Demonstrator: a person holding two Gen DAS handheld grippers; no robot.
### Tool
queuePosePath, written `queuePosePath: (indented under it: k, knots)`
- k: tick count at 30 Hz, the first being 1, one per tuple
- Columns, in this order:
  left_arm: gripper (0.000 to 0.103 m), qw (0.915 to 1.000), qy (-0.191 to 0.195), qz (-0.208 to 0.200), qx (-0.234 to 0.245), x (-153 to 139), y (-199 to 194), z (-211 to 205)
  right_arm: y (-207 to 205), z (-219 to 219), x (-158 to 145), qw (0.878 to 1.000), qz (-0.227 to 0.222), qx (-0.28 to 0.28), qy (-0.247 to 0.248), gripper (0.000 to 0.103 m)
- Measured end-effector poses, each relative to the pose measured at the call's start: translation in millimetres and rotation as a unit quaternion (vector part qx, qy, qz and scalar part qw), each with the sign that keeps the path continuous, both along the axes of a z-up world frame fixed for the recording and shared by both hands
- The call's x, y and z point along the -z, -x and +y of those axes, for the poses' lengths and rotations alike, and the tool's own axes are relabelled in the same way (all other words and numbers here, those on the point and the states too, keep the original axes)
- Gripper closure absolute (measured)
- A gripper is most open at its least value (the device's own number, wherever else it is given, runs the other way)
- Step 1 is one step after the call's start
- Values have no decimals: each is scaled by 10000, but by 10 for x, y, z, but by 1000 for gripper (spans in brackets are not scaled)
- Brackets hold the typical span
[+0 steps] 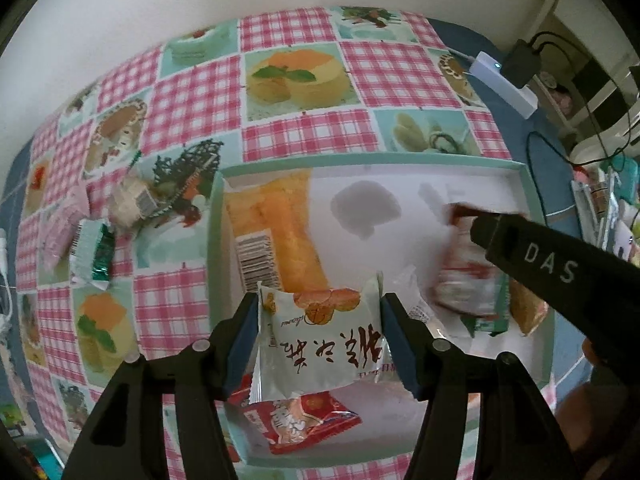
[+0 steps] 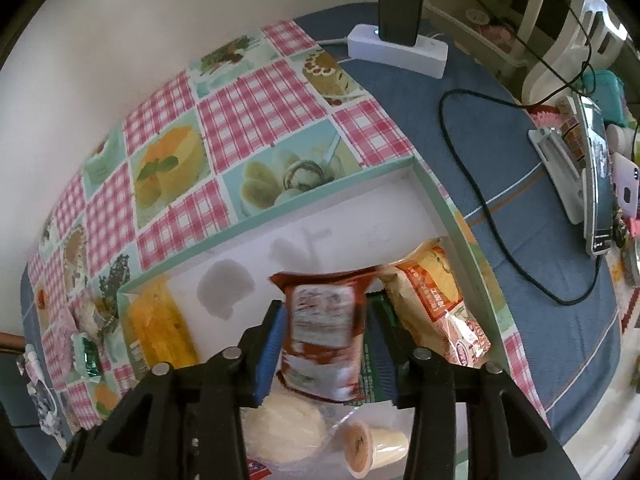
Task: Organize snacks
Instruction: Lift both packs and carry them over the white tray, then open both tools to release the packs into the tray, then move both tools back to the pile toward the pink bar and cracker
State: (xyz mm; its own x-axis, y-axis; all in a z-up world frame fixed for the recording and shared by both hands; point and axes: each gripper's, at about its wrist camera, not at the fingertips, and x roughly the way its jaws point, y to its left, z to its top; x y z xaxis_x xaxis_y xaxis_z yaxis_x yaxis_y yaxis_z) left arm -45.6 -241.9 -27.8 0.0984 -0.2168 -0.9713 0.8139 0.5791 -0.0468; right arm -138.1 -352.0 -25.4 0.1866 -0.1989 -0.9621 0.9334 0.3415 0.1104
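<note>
You have both packets over the white tray for sorting: your left gripper pinches the white peach-print packet above its near edge, your right gripper the brown packet toward its right end.

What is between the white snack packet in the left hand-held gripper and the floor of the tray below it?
The white packet hangs in the left hand-held gripper above the tray. A red packet lies right beneath it; bare tray floor shows farther ahead, beside the orange packet.
</note>
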Motion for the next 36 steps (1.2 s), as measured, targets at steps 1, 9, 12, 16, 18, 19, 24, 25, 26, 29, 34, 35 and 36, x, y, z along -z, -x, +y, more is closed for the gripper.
queuePosePath:
  k: [1,9,12,16,18,19,24,25,26,29,34,35,36]
  knots:
    - [37,10000,-6,-2,2,2,-3,1,-7,4,-17,10000,22,-2,47,47]
    - [24,9998,102,114,-137,-85,-77,40,-1,16,-204,9996,-54,-49,290,45]
    - [21,9995,186,105,-234,-142,-140,75,-16,19,-267,9992,-101,-97,366,37]
    - [21,9980,293,159,-532,-203,-307,167,-1,28,-329,9988,-112,-129,449,37]
    - [21,9964,349,227,-733,-222,-422,235,-2,35,-344,9987,-115,-144,471,37]
    - [20,9953,382,253,-855,-235,-491,280,-5,43,-353,9986,-111,-156,484,37]
    - [19,9862,491,131,-1577,-304,-886,569,-74,100,-362,9983,-64,-262,525,36]
    - [14,9830,483,47,-1771,-313,-977,653,-88,108,-357,9982,-53,-290,528,35]
    - [9,9790,456,-52,-1985,-315,-1076,749,-114,127,-351,9980,-37,-333,533,35]
    - [5,9660,345,-334,-2541,-306,-1313,1015,-232,218,-333,9974,-26,-512,514,32]
    - [5,9441,86,-579,-3244,-214,-1653,1446,-454,425,-295,9953,-26,-828,507,29]
    - [5,9402,29,-616,-3350,-194,-1720,1519,-525,491,-285,9942,-38,-944,513,25]
    - [5,9359,-35,-657,-3460,-177,-1785,1603,-557,533,-281,9936,-46,-1000,524,22]
